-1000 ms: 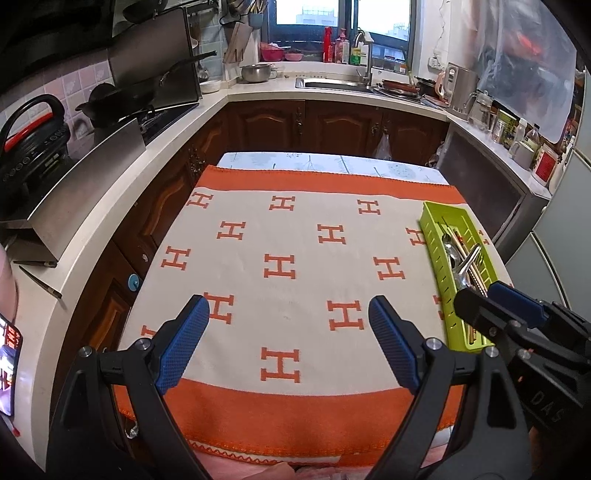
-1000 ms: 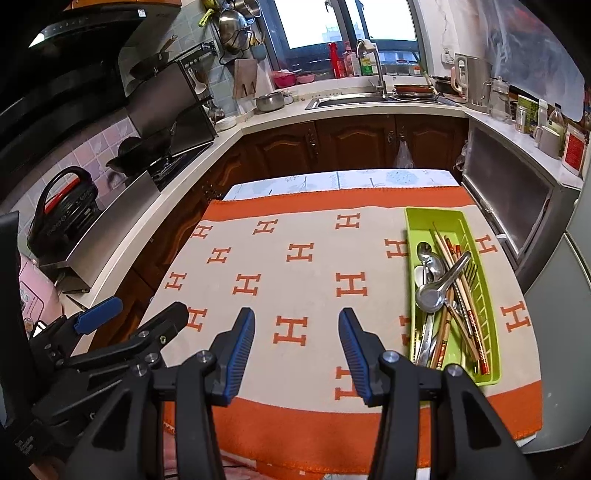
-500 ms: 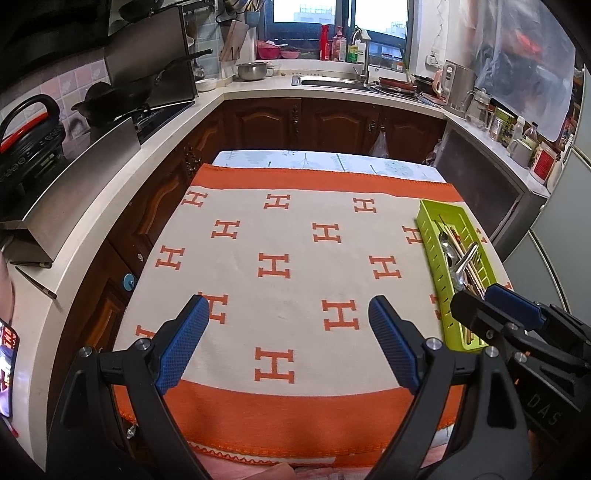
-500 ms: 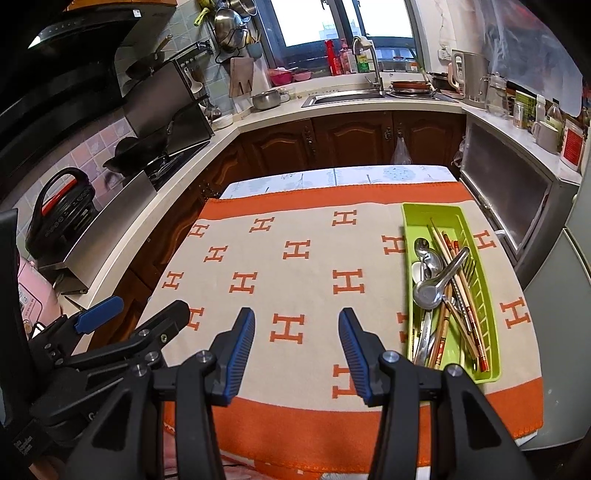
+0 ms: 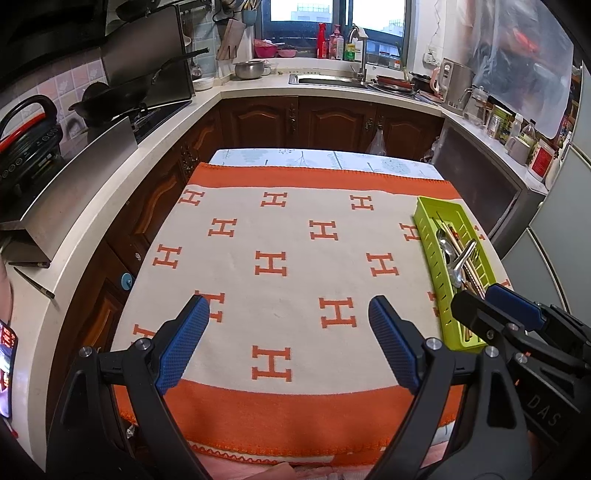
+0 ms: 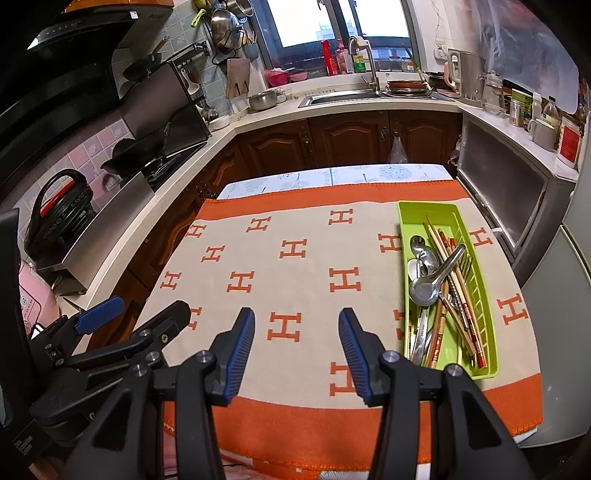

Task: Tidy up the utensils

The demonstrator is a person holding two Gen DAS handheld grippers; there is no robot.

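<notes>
Kitchen table (image 6: pixel 369 177): your left tool (image 5: pixel 288 343) and right tool (image 6: pixel 297 354) hover spread and empty; green cutlery tray (image 6: pixel 485 325) sits at the right edge.

Daylight from the blown-out window (image 5: pixel 336 22) at the far end, even brightness on the patterned cloth (image 5: pixel 295 266), soft shadow along its near edge, strong fisheye bending, black vignetted corners, sharp focus throughout, dim upper left.

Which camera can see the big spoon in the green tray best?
The right wrist view: the spoon lies fully visible atop the chopsticks. In the left wrist view it is smaller, half hidden by the tray wall.
</notes>
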